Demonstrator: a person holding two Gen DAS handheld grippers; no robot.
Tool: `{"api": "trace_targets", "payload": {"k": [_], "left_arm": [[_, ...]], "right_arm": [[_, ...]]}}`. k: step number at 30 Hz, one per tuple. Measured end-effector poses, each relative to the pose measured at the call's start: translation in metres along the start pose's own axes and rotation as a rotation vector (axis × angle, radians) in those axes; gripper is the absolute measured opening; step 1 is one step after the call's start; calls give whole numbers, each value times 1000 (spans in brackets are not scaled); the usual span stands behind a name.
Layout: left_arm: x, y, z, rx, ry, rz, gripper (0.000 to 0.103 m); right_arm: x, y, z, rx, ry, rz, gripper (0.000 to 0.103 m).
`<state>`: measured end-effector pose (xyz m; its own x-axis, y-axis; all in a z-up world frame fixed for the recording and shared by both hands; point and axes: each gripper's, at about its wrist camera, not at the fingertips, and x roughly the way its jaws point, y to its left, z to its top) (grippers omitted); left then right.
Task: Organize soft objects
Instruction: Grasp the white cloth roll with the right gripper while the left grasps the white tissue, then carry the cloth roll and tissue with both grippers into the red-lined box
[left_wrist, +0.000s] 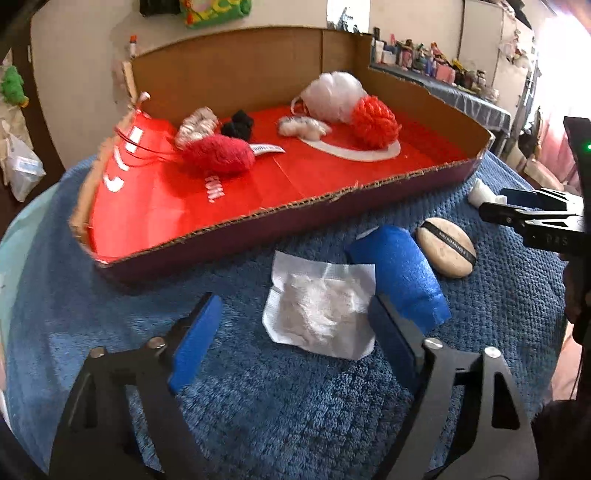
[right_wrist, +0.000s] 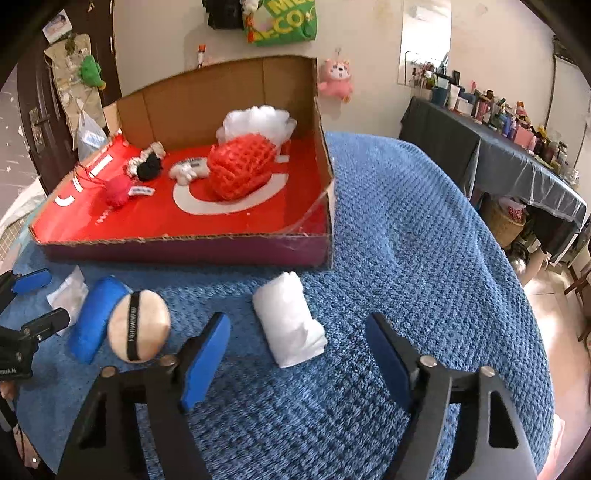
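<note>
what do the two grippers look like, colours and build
Both match. The left gripper and right gripper each have two black, angular arms with cut-out slots, silver round pivot bolts, and flat rectangular blue pads on the fingers. Seen from the side, the right gripper's black body carries faint lettering and a small green light.

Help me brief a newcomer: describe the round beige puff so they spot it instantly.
Start at the cardboard box on the blue blanket. In front of it lie four loose items; the puff sits between the blue roll and the white roll. Only it is round, with a black strap across.
</note>
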<state>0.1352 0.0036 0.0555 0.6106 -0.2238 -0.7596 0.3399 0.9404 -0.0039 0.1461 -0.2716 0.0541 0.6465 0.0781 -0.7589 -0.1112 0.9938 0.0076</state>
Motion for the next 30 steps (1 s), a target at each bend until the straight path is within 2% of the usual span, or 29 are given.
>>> {"api": "trace_targets", "payload": {"k": [2,3,4,5,7,8,11,16,30], "left_arm": [[6,0,1,1,18,-26,63],[8,0,1,0,25,-43,59],[10,-1,2,1,29,-56,47],[10,-1,3,4,27,-64,42],[10,-1,4,-1,19,-96,37],[10,0,5,-6,18,-107,33],[7,3,7,-23,4,-124,31],[-1,3,7,-28,-19,-137,29],[-20,13,10,-35,-65,-113,29]], "right_arm": [[5,0,0,-7,14,10,67],[7,-1,0,-10,21,16,59],[8,0,0,-12,26,21,51],[10,0,0,-15,31,33,47],[9,1,0,-27,23,46,27],[9,2,0,-31,20,52,22],[2,4,2,-39,0,79,18],[-14,10,5,-46,-35,115,18],[-30,22,8,-58,-70,149,19]]}}
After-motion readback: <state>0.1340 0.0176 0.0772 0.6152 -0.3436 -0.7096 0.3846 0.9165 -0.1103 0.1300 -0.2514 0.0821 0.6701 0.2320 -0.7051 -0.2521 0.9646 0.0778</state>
